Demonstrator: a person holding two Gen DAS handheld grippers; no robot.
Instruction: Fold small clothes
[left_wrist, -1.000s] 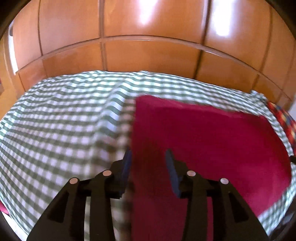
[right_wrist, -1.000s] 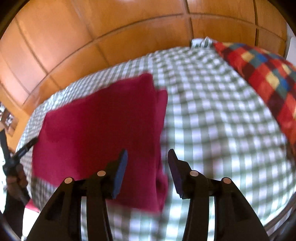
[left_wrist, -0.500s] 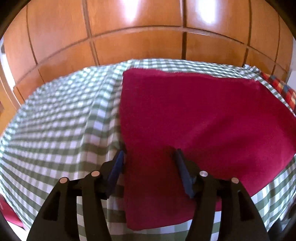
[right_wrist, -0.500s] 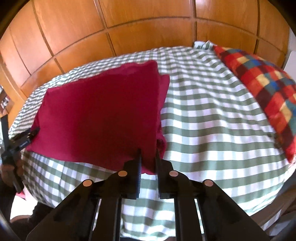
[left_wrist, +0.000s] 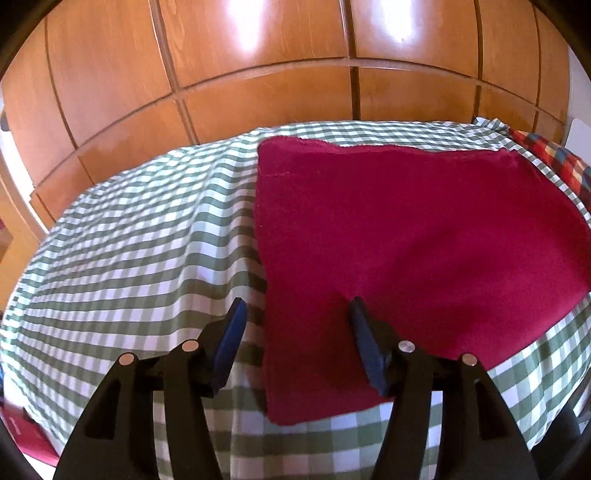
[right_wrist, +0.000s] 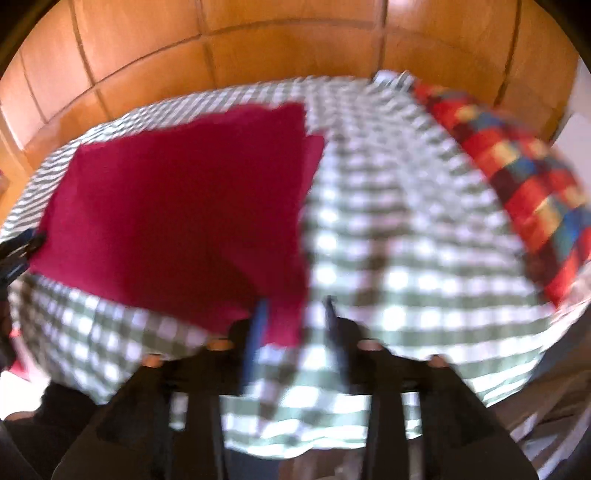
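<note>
1. slippage is the main risk: the red cloth (left_wrist: 424, 251) looks thick and already doubled over, so a shallow pinch at one corner might lift only the top layer.
2. cloth lies flat on the checked bedcover (left_wrist: 129, 251), in front of the wooden panels (left_wrist: 258, 74).
3. left gripper (left_wrist: 295, 314) is spread wide, straddling the cloth's near left edge and holding nothing.
4. right gripper (right_wrist: 295, 314) is blurred; its jaws stand parted around the cloth's near right corner.
</note>
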